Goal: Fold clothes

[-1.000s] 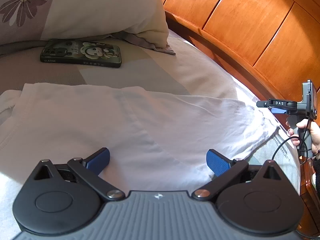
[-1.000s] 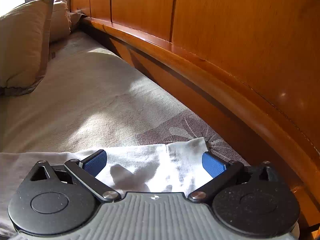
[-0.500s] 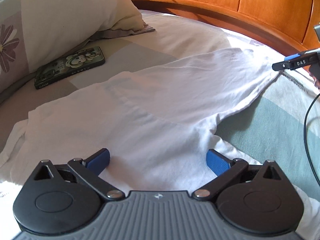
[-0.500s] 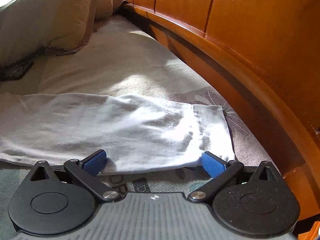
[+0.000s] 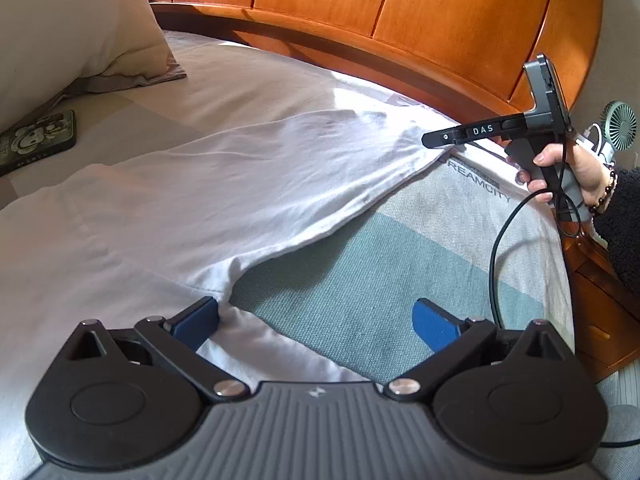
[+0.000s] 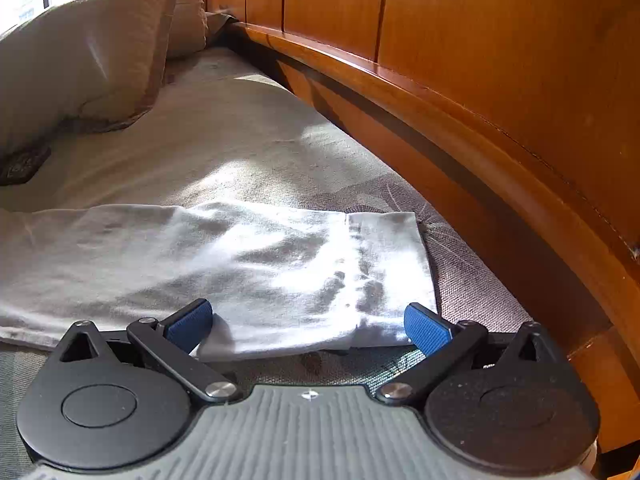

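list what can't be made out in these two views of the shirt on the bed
- White shirt: left wrist view, collar and far sleeve cut off by the frame edge.
- Sleeve cuff: right wrist view, near corner hidden behind the right gripper.
- Phone case: print too small to read, partly cropped.

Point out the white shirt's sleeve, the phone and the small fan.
sleeve [image 6: 320, 264]: right wrist view, middle of its cloth.
phone [image 5: 38, 142]: left wrist view, its printed case back.
fan [image 5: 619, 128]: left wrist view, its round grille.

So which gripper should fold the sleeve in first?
Probably the right gripper. Its open fingers already straddle the cuff of the white shirt sleeve. The left gripper sits open at the armpit, mostly over bare bedsheet.
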Available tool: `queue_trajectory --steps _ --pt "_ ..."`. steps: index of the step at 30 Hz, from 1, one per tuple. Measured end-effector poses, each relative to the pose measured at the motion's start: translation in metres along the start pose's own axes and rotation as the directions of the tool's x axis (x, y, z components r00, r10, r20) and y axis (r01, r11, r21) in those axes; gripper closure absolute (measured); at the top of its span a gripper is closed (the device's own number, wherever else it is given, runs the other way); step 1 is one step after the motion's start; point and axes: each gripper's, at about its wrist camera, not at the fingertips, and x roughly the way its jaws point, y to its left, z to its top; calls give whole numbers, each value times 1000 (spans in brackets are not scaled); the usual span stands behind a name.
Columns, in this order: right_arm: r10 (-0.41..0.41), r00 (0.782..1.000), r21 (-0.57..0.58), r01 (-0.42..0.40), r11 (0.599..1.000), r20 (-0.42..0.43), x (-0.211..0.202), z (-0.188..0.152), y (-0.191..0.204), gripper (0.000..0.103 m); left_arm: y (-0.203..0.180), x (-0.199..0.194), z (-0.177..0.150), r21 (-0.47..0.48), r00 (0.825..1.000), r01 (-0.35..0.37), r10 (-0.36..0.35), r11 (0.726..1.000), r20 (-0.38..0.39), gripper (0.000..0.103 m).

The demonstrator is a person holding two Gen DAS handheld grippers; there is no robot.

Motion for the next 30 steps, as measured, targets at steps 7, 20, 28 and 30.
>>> queue_trajectory --steps 7,20,28,30 --pt "289 957 94 -290 952 28 -15 31 -1 0 8 -20 12 -49 996 24 -20 998 88 1" --pt "322 947 196 -315 928 -2 40 62 15 0 12 -36 11 -37 988 10 -4 999 156 1" --pt "408 911 129 -399 908 -51 60 69 54 0 16 -31 6 -58 991 22 -14 998 134 1" --pt "386 923 124 -382 916 -9 66 73 57 0 17 -30 5 -59 992 21 -13 998 127 1"
